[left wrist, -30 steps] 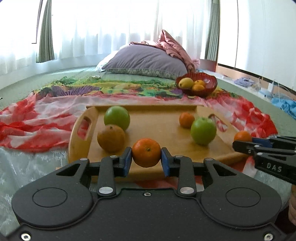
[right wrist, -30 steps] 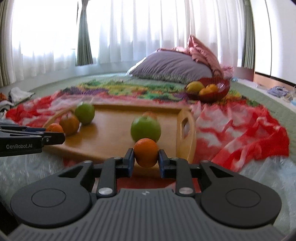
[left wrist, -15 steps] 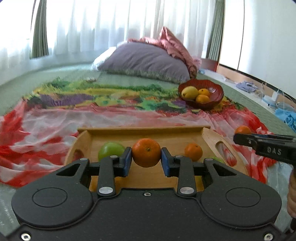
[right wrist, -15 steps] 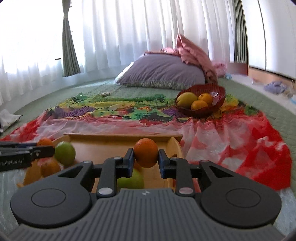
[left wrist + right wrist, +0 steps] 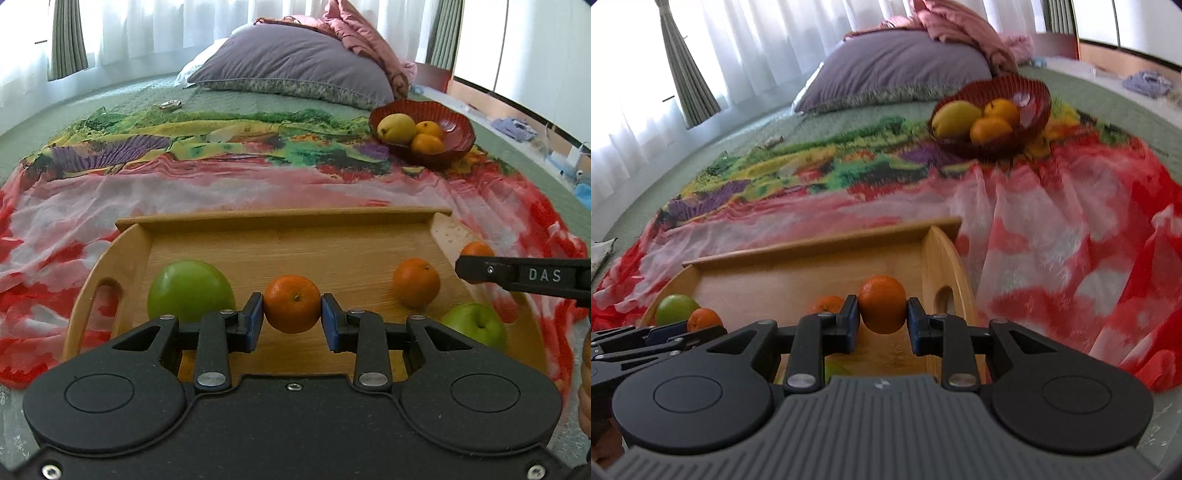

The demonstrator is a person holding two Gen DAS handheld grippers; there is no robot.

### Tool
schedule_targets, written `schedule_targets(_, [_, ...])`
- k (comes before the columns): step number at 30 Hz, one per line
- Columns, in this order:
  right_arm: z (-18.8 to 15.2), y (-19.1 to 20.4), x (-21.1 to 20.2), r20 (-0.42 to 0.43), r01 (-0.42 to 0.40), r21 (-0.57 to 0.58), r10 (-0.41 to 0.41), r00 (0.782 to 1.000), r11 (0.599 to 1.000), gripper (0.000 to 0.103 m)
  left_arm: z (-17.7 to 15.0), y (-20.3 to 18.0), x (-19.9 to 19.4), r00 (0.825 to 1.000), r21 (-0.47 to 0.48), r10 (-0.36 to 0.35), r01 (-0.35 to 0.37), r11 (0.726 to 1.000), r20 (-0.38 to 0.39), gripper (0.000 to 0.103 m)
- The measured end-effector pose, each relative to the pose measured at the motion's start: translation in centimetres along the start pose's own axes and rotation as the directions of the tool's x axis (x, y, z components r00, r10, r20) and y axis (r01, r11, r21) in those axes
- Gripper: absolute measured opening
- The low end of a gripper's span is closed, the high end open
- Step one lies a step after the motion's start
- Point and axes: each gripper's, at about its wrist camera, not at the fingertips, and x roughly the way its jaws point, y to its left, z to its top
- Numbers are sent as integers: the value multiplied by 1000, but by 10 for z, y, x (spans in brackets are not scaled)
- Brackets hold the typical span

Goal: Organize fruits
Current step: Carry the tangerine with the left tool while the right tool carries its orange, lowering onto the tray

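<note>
Left wrist view: left hand-held gripper [image 5: 291,321] clamps a small round orange mandarin [image 5: 291,303] above the shallow wooden handled tray [image 5: 280,218]; green apples and another mandarin lie on the tray. Right wrist view: right hand-held gripper [image 5: 882,323] clamps a second orange mandarin [image 5: 882,303]; judged step: carrying both to the red ribbed fruit bowl [image 5: 1032,90] on the bed; next move calls for reaching forward over the bowl before releasing.

Sheer white curtains [image 5: 155,33] glow behind a purple pillow [image 5: 295,70].
</note>
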Motion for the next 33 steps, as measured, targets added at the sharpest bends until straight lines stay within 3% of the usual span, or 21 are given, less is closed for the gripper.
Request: schedule_targets(33, [-1, -4, 25, -50, 20, 21, -19, 999, 1000, 34, 1, -11, 30, 999, 52, 35, -34, 998, -13, 32])
